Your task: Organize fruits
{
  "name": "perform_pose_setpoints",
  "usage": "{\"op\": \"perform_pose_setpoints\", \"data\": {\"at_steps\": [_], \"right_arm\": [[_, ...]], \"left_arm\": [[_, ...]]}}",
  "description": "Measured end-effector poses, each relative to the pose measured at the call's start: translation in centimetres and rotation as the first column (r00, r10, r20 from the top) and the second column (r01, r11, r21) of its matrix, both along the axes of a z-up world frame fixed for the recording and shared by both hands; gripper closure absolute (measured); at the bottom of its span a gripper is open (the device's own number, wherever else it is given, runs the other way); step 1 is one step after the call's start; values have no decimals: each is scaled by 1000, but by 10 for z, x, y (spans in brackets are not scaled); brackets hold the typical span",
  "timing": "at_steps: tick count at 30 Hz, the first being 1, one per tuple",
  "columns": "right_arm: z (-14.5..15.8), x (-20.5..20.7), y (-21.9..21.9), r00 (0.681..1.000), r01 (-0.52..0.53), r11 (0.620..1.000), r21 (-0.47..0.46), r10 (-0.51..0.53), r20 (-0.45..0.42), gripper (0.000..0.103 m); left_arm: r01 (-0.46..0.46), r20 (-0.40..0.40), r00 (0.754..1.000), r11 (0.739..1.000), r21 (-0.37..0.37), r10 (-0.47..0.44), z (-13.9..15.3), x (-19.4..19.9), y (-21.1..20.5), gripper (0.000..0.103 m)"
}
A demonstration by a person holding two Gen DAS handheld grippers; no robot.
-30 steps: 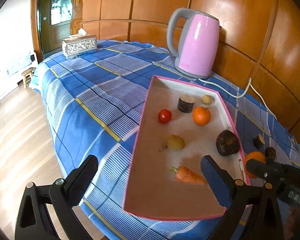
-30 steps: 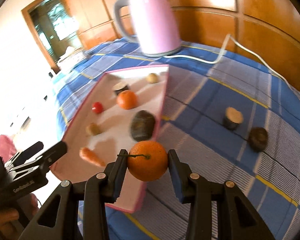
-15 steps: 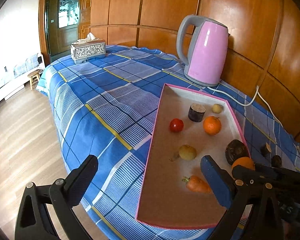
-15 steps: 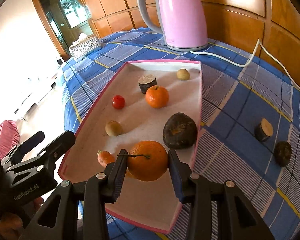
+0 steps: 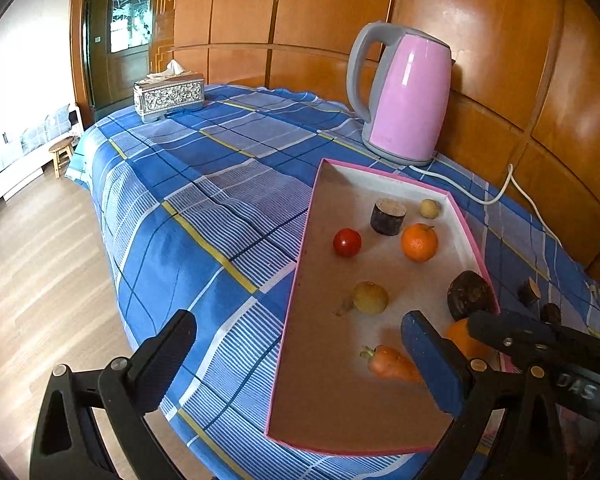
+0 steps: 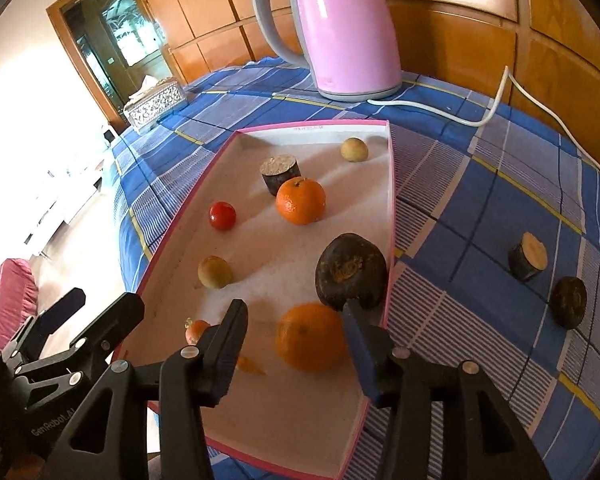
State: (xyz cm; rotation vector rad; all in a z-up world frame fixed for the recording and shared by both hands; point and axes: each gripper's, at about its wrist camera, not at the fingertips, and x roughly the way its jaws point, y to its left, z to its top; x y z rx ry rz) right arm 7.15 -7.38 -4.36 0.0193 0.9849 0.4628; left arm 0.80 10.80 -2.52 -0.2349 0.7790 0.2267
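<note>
An orange [image 6: 311, 338] was seen resting on the floor of the pink-rimmed tray [image 6: 391, 216], at the tray's near end, just in front of a dark round fruit [image 6: 351, 276]. It lay between the fingers of the right hand-held gripper [image 6: 296, 344], whose jaws were opening and no longer pressed on it. Farther up the tray a second orange [image 6: 301, 201], a small tomato [image 6: 222, 216] and a dark cut stump [image 6: 281, 174] were placed. A carrot [image 5: 392, 363] lay left of the released orange. The left hand-held gripper [image 5: 300, 360] was held spread wide over the tray's near left edge, with nothing in it. Beyond the tray a pink kettle [image 6: 340, 28] stood on the checked desk cloth [image 5: 204, 200].
</note>
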Motion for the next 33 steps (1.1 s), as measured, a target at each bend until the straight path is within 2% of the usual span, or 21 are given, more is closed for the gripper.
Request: {"op": "perform_pose_setpoints", "data": {"at_steps": [9, 18, 23, 27, 33], "right_arm": [[13, -23, -35, 995, 85, 996, 31, -87, 44, 50], [5, -46, -91, 965, 258, 966, 18, -259, 38, 49], [-3, -58, -123, 925, 378, 925, -41, -376, 56, 48], [-9, -67, -153, 880, 475, 876, -89, -470, 73, 48], [-20, -87, -208, 785, 619, 777, -120, -616, 65, 48]], "left_arm": [[23, -4, 1000, 1000, -2, -23, 2, -1, -5, 0], [84, 18, 996, 996, 2, -84, 8, -2, -13, 0], [123, 41, 992, 992, -10, -122, 13, -2, -19, 0], [135, 51, 990, 991, -23, -134, 15, -2, -20, 0], [178, 72, 982, 983, -42, -175, 21, -1, -29, 0]]}}
